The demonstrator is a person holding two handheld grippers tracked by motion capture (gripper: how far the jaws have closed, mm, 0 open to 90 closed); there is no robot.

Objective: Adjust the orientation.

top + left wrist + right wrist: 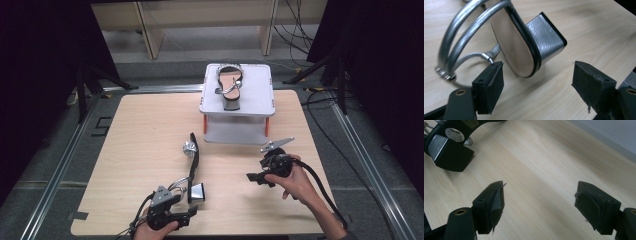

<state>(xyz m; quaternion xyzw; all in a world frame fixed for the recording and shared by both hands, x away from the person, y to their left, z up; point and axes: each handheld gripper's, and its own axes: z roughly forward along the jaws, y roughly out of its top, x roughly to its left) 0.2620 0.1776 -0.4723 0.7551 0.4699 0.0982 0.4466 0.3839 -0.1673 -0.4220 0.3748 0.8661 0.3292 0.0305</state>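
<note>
Silver block-heeled sandal with tan insole (194,167) lies on its side on the light wood desk (140,135). Left tool (537,82) gapes wide just beside its heel, not touching. Right tool (540,206) gapes wide, empty, well right of the sandal. Matching second sandal (231,86) sits atop the white stand (257,92) beyond.

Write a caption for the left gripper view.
Open left gripper poised at the heel end of a silver sandal lying on its side on the table.

Sandal (194,170) lies between claws; stand (237,107) blocks behind.
</note>
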